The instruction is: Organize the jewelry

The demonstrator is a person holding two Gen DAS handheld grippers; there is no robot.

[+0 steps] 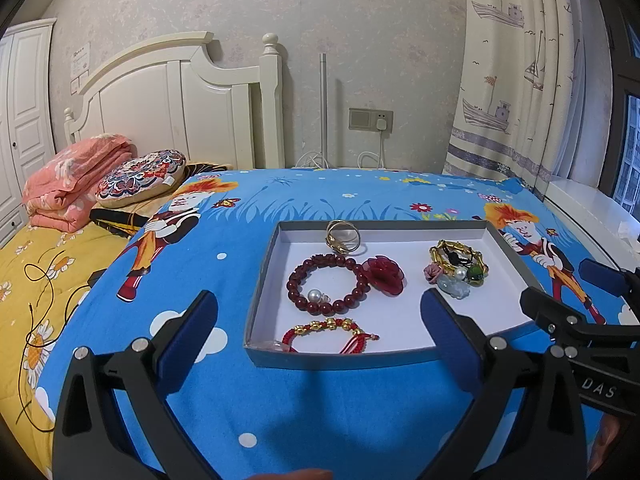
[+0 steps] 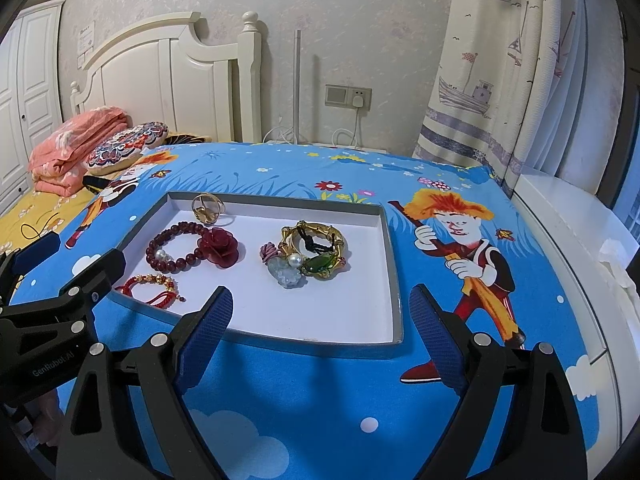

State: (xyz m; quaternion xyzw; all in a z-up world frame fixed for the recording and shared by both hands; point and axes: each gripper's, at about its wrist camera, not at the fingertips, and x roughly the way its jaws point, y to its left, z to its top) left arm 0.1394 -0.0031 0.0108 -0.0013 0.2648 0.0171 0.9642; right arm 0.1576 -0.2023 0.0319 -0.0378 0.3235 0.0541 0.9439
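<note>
Ahead lies a blue cartoon-print cover. Far left sit a folded pink quilt and patterned cushion below a cream headboard; a ship-print curtain hangs right.

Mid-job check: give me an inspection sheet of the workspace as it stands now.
Surface: blue cartoon bedspread, holding a shallow grey tray.
Job's things: all in the tray: dark red bead bracelet, red flower, red cord bracelet, gold ring, gold bangle cluster.
Clutter: nothing seen.
Grippers: left gripper open, empty; right gripper open, empty.
Cables: thin dark cord on yellow bedding; white charger leads by wall.
Surroundings: headboard, curtain.
</note>
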